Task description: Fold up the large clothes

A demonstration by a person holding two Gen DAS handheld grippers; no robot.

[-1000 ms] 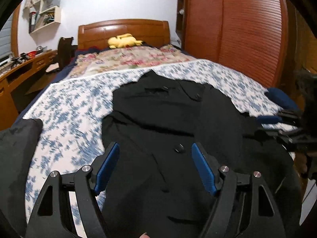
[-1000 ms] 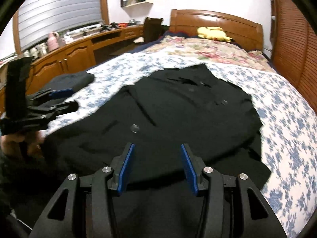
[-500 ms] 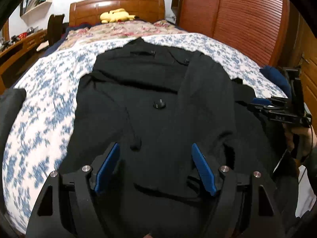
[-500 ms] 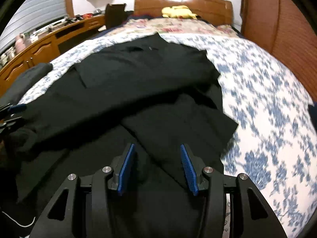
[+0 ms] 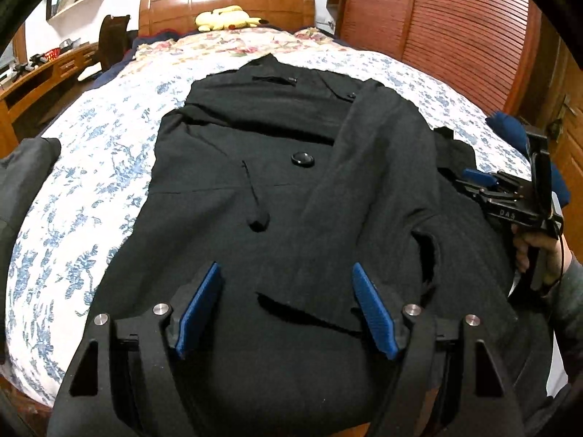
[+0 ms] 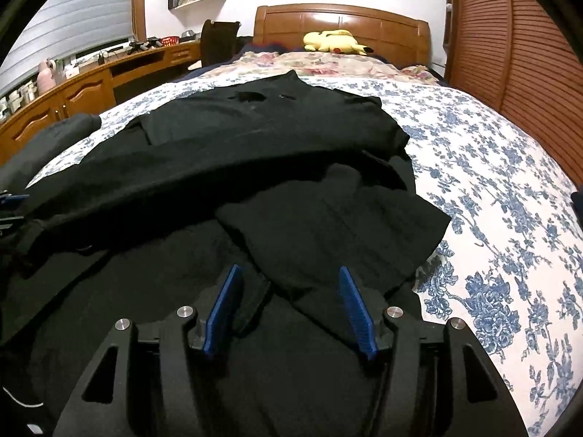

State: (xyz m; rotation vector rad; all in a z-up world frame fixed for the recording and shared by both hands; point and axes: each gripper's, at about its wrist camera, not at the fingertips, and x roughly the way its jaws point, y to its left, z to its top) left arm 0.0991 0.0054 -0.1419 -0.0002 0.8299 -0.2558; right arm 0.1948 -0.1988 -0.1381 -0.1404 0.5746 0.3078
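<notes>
Bedroom walls and a slatted wooden wardrobe [image 5: 455, 32] are framing a wide bed [image 5: 109, 138], its blue-flowered cover running up to a carved headboard [image 6: 342, 23] where a yellow plush toy [image 6: 333, 42] is lying. Along one side a wooden desk [image 6: 91, 87] is running under a shuttered window.

Spread across the near half of the bed, collar toward the headboard, a large black coat [image 5: 255, 189] is lying front up, one big button [image 5: 302, 159] showing near its middle. One sleeve [image 5: 364, 167] is already lying folded inward over the chest, and on the far side a loose flap of the coat [image 6: 328, 225] is bunching toward the edge of the cover. A second dark garment [image 5: 25, 178] is sitting off to one side, apart from the coat.

Both tools are hanging low over the hem end. The left gripper [image 5: 284, 309] is standing with its blue pads apart and has just been narrowing a little, with cloth beneath but nothing pinched between them. The right gripper [image 6: 288, 306] is likewise parted and has just been widening, poised over a ridge of fabric that the pads are not yet pressing.

My guess is that the person is going for the bottom edge, ready to fold the coat's length up toward the collar. That is calling for each tool to settle onto the hem, close through all layers, and lift evenly so the folded sleeve is not dragged loose.
</notes>
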